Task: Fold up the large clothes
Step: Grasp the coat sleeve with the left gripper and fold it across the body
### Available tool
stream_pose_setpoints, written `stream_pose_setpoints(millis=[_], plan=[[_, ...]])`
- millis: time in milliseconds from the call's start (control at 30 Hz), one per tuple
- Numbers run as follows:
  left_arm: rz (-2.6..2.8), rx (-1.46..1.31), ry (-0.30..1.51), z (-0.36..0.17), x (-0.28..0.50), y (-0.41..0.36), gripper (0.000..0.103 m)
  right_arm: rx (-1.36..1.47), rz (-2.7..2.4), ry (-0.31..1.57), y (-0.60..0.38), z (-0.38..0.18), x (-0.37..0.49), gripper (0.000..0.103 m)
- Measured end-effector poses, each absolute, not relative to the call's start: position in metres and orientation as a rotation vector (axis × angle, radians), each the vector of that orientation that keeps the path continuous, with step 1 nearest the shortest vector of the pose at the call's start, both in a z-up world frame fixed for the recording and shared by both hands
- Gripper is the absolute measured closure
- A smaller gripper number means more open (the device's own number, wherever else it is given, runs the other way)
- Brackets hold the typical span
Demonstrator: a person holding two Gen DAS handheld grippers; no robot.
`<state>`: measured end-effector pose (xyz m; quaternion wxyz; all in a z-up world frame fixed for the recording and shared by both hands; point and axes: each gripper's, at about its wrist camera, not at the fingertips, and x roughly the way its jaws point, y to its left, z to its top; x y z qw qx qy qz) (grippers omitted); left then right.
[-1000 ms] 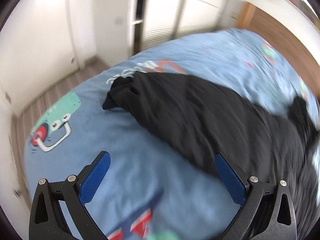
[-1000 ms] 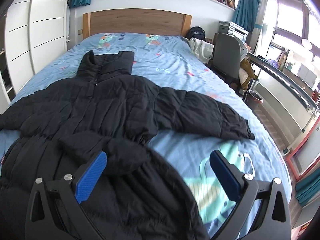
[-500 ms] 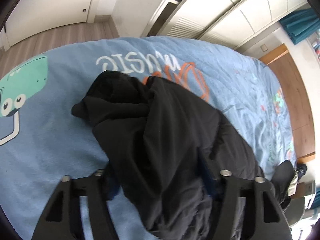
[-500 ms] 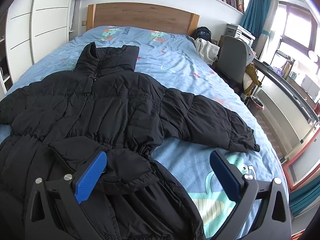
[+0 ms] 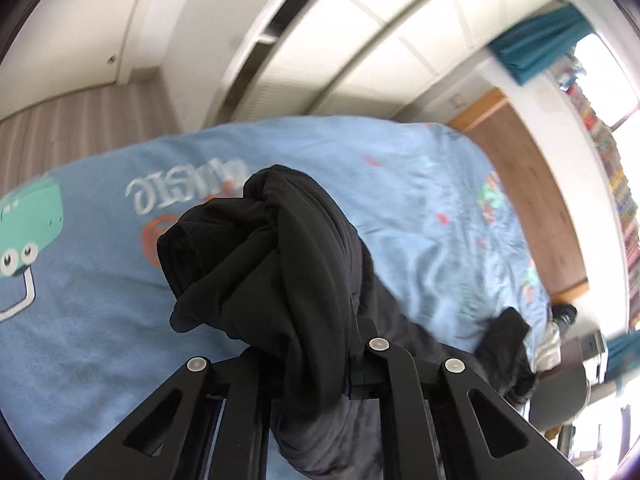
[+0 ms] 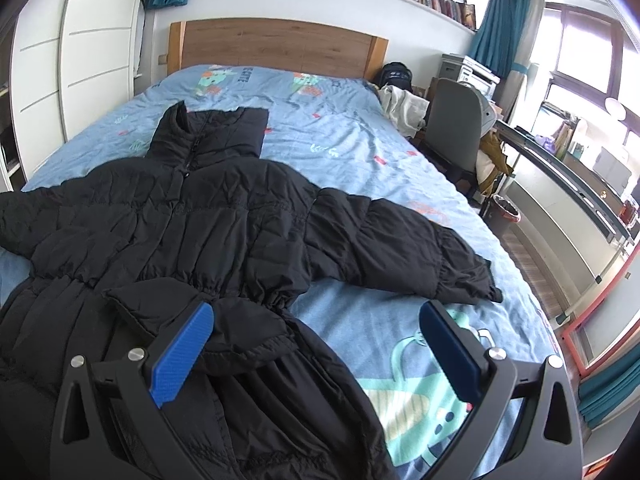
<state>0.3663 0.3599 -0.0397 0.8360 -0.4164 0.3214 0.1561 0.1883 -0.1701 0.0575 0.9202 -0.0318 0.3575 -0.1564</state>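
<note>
A long black puffer coat [image 6: 208,216] lies face up on the blue bed [image 6: 344,148], collar toward the headboard, its right sleeve [image 6: 404,256] spread out flat. My left gripper [image 5: 308,360] is shut on the coat's left sleeve [image 5: 272,256], which is bunched and lifted above the sheet; the cloth hides the pads. My right gripper [image 6: 316,344] is open and empty, hovering over the coat's waist and lower skirt, with a folded flap of cloth [image 6: 192,308] just ahead of its left finger [image 6: 182,356].
White wardrobes [image 6: 80,60] run along the bed's left side. A wooden headboard [image 6: 276,48] is at the far end. A grey chair [image 6: 456,120], a bin [image 6: 506,210] and a long desk [image 6: 568,168] stand to the right. Wood floor [image 5: 72,120] lies beyond the bed's left edge.
My left gripper closed on the coat's left sleeve and lifted it off the bed. My right gripper stayed open and moved slightly forward over the coat.
</note>
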Motion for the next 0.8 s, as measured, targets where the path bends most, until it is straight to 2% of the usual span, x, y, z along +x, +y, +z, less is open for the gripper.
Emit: stream_pose_setpoints(millis=[233, 500, 633, 800], plan=[[0.165, -0.749, 0.64, 0.033, 0.376, 0.292, 0.092, -0.041, -0.347, 0.687, -0.182, 0.08, 0.153, 0.0], [-0.021, -0.597, 0.649, 0.076, 0.386, 0.189, 0.093, -0.014, -0.379, 0.646, -0.199, 0.097, 0.11, 0.0], [-0.102, -0.498, 0.683, 0.08, 0.392, 0.133, 0.093, 0.007, -0.401, 0.64, -0.211, 0.098, 0.09, 0.0], [-0.156, -0.372, 0.753, 0.055, 0.395, 0.063, 0.093, 0.026, -0.425, 0.643, -0.226, 0.097, 0.068, 0.0]])
